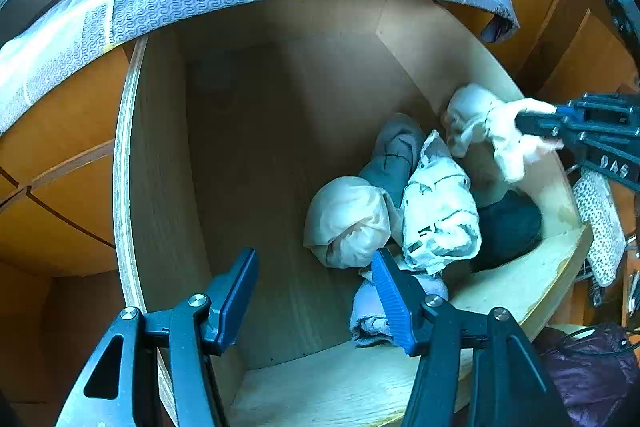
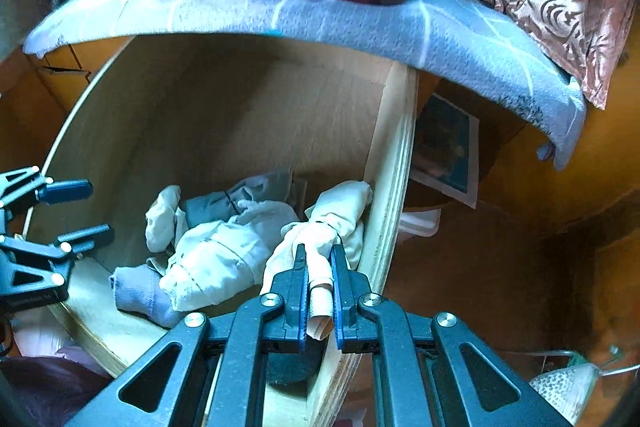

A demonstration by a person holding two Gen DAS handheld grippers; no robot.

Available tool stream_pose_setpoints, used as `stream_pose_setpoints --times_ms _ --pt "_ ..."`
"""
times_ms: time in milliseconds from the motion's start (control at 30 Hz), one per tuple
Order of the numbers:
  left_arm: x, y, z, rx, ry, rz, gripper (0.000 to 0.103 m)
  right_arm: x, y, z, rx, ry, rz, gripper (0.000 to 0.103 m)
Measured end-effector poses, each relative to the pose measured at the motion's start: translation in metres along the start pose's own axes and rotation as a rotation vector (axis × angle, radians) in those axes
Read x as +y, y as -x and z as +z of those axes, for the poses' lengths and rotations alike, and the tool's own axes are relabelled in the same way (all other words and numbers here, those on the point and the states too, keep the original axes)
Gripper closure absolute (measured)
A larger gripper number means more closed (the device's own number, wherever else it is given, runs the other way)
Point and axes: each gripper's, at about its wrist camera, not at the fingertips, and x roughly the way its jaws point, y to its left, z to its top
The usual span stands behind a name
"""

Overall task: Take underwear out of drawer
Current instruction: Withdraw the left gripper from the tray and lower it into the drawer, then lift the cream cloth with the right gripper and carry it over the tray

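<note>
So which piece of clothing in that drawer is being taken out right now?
Look in the open wooden drawer, along its right-hand wall. There a cream garment is pinched in the right gripper. Unlike the other bundles, it is pulled up from the pile, one end sticking out between the fingers.

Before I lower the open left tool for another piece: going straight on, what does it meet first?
Probably the cream rolled garment just ahead between the left tool's tips; depth is unclear, so it may reach the bare drawer floor first.
</note>
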Motion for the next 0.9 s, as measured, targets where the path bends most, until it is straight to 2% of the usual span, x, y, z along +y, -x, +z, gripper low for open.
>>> stream_pose_setpoints --times_ms 233,333,433,467,500,600,667,800,900 --pt "-0.009 -0.006 0.000 0.019 -0.044 0.008 0.043 -0.001 0.021 0.004 -0.052 -0.005 0.001 0.094" --pt "-0.016 -0.015 0.001 0.056 -0.066 -0.012 0.043 -0.002 0.029 0.006 -0.069 -0.011 0.000 0.094" --pt "-0.011 -0.027 0.006 0.103 -0.037 -0.025 0.044 -0.002 0.036 0.007 -0.084 -0.012 -0.001 0.094" --pt "-0.008 -0.031 0.008 0.121 -0.024 -0.027 0.050 -0.003 0.039 0.007 -0.088 -0.011 -0.002 0.094" --pt "-0.005 -0.036 0.010 0.152 -0.008 -0.044 0.052 -0.003 0.041 0.007 -0.093 -0.010 -0.002 0.094" --pt "-0.001 -0.045 0.017 0.205 -0.005 -0.061 0.052 -0.004 0.042 0.007 -0.102 -0.012 0.001 0.094" --pt "0.000 -0.049 0.022 0.217 -0.001 -0.086 0.052 -0.004 0.044 0.008 -0.105 -0.009 0.001 0.094" --pt "-0.006 -0.058 0.032 0.250 -0.030 -0.088 0.052 -0.004 0.049 0.008 -0.116 -0.010 -0.002 0.094" --pt "-0.006 -0.070 0.039 0.274 -0.012 -0.100 0.052 -0.004 0.051 0.007 -0.118 -0.010 -0.004 0.094"
